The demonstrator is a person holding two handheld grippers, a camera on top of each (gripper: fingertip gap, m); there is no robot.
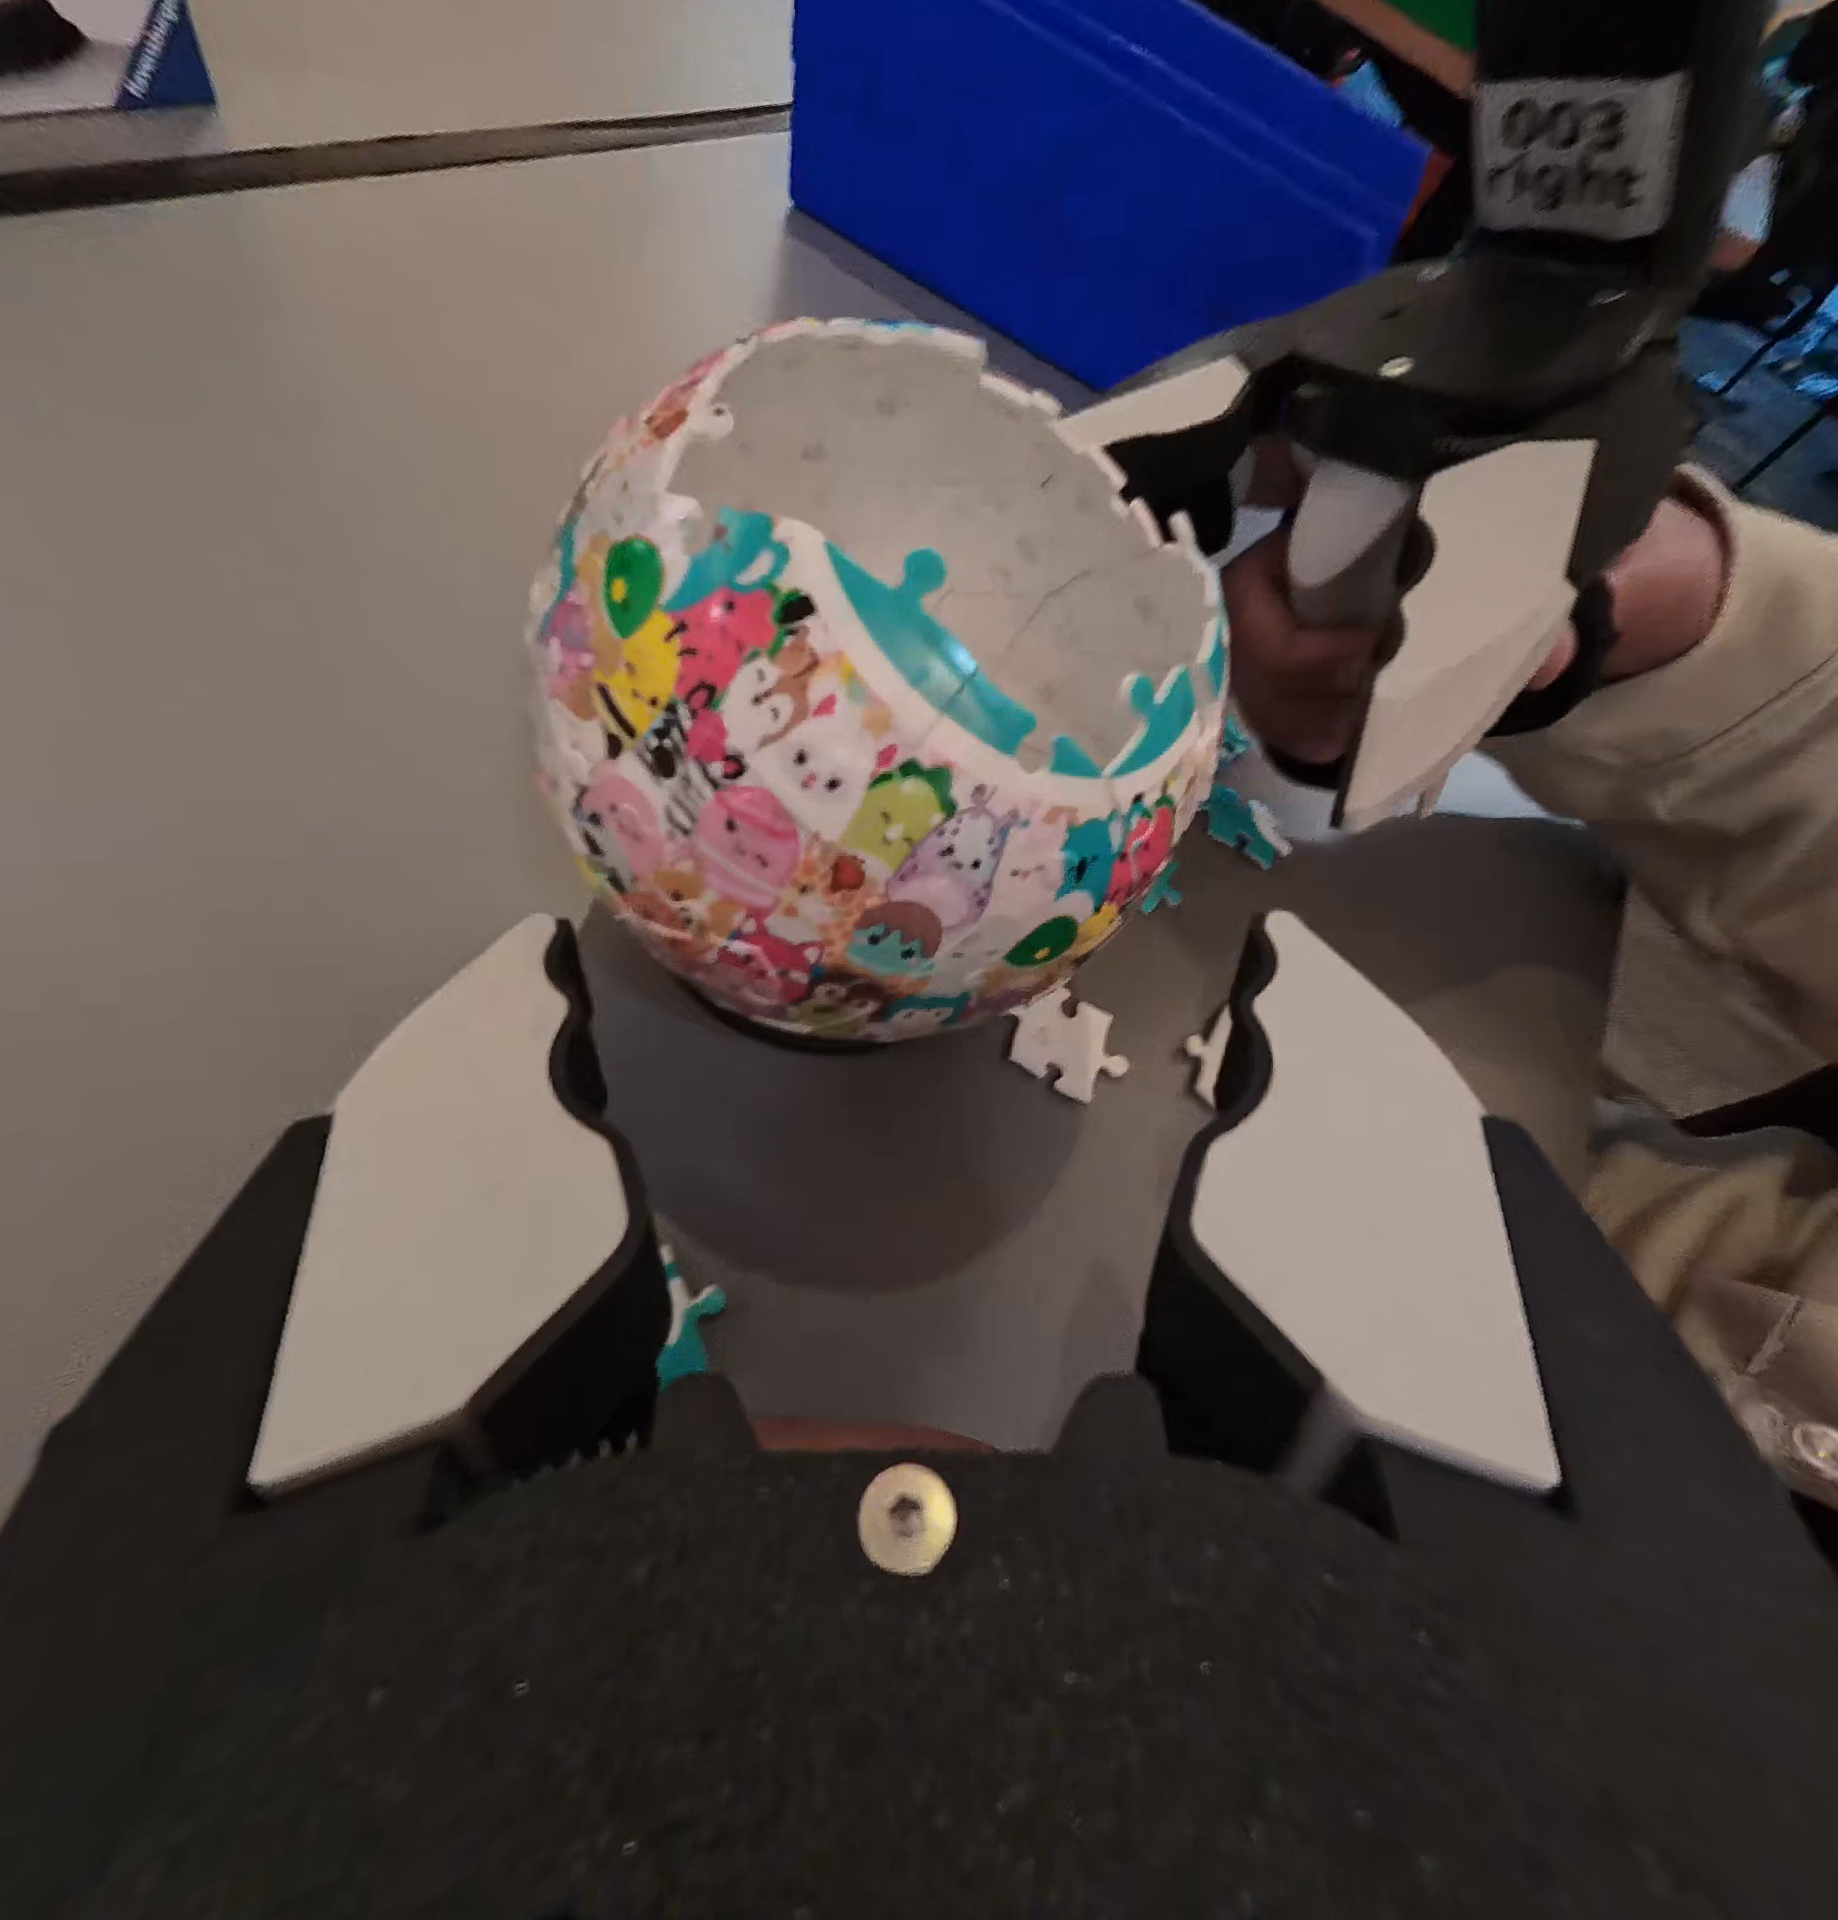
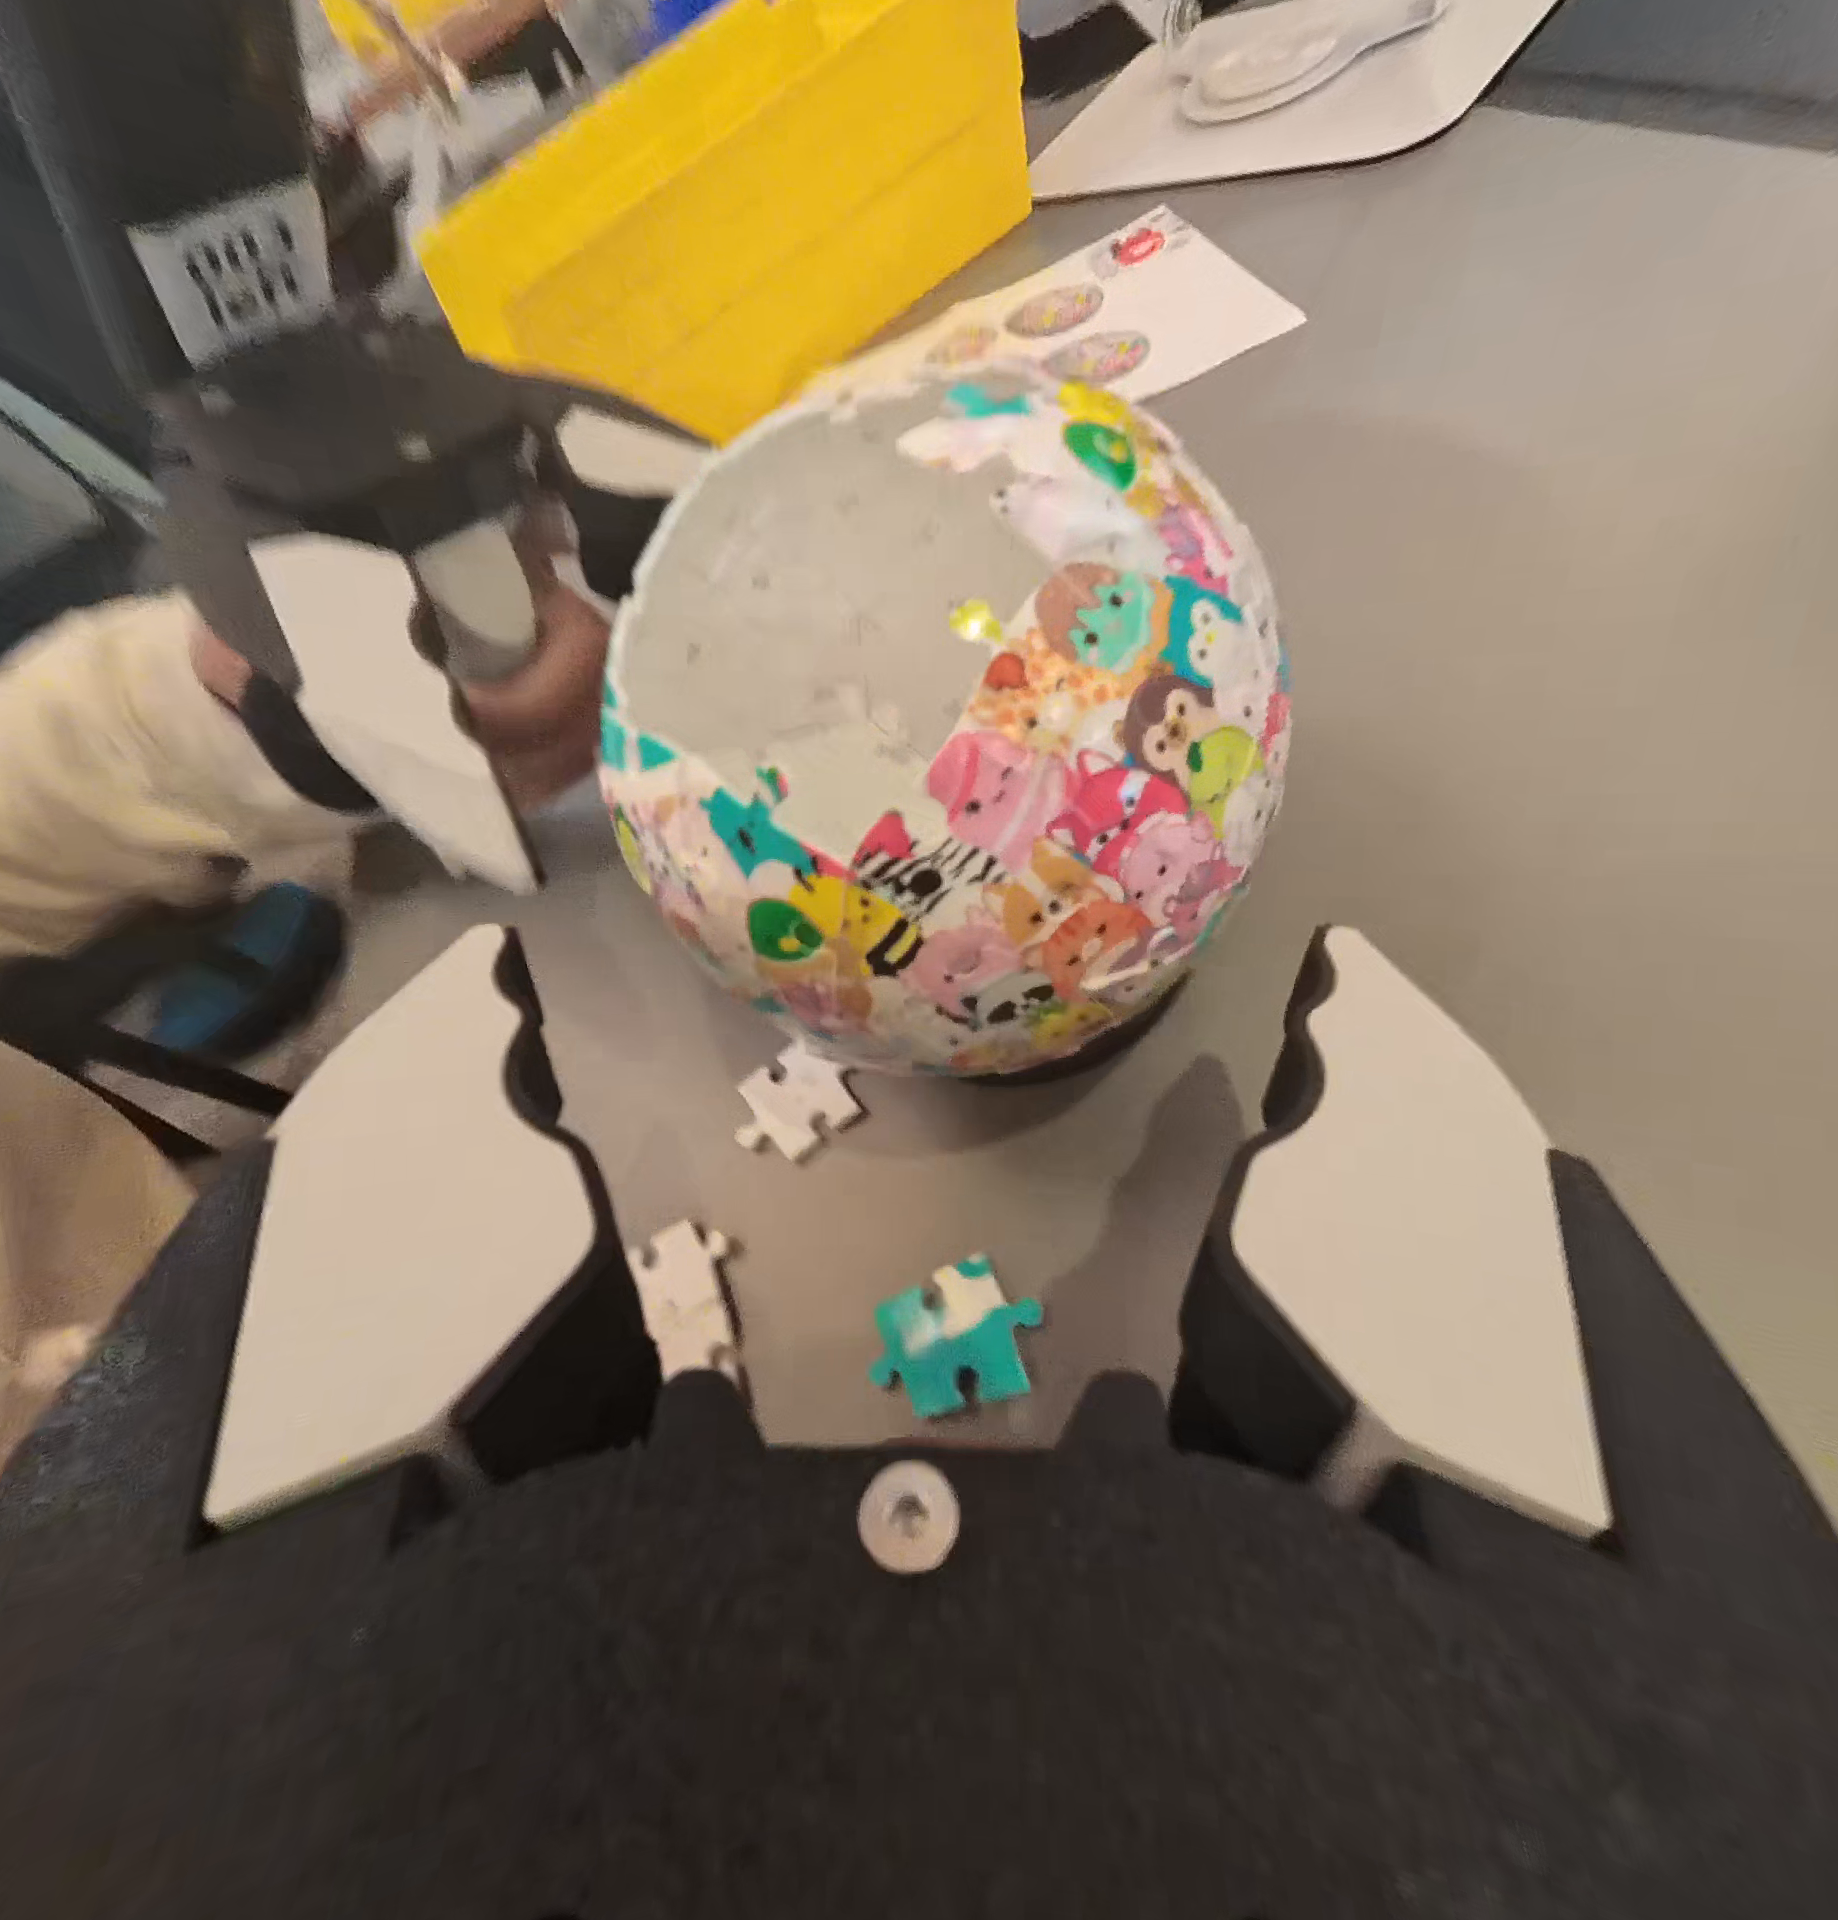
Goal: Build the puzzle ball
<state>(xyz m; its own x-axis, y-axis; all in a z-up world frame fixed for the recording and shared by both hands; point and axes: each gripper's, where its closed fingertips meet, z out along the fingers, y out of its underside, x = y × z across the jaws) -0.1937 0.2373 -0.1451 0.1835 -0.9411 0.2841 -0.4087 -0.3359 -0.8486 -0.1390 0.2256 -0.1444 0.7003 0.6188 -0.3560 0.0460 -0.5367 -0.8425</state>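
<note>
Puzzle ball [image 1: 873, 686], partly built and covered in bright cartoon animals, sits on a dark round stand [image 2: 1086, 1049] on the grey tabletop [image 2: 1517, 727], straight ahead of both grippers and beyond their fingertips. A wide gap in its shell shows the pale inside. The left gripper [image 1: 904, 997] hovers with its fingers spread wide and nothing between them; the ball's lower curve lies just past its tips. The right gripper [image 2: 910, 997] is likewise spread apart and empty, its tips near the ball's base.

Loose pieces lie on the tabletop: a white piece [image 2: 799, 1114] face down just ahead of the right gripper's fingers beside the stand, another white piece [image 2: 686, 1299] against the inner edge of its left finger, and a teal piece [image 2: 951, 1338] between its fingers near the palm. A yellow bin [image 2: 728, 197] and a printed sheet [image 2: 1133, 301] lie beyond the ball from the right gripper; a blue bin [image 1: 1081, 177] lies beyond it from the left gripper.
</note>
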